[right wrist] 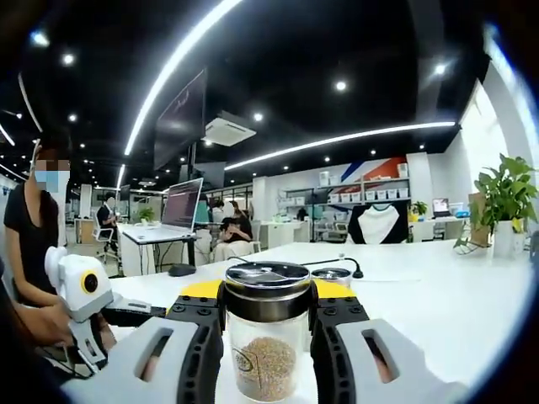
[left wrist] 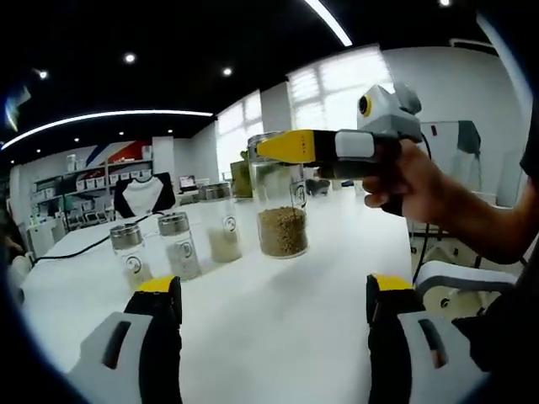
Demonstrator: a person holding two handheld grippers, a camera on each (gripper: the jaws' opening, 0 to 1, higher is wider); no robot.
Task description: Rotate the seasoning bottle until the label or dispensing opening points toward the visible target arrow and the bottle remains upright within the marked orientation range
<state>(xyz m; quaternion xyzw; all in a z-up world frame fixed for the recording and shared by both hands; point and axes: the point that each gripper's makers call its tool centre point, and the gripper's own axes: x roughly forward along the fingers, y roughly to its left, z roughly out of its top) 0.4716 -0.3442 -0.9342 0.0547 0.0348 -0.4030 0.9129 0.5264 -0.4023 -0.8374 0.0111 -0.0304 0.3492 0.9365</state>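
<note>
A clear glass seasoning bottle with brown granules in its lower part stands upright over the white table. My right gripper comes in from the right, held by a hand, and its yellow-tipped fingers clamp the bottle near the top. In the right gripper view the bottle with its metal lid sits tight inside my right gripper. A small round label faces the camera. My left gripper stands open, nearer than the bottle, with nothing between its fingers.
Three more bottles stand in a row left of the held one; another shows behind it. A black cable crosses the table. A potted plant stands at the right, and a desk with a laptop and seated people lies beyond.
</note>
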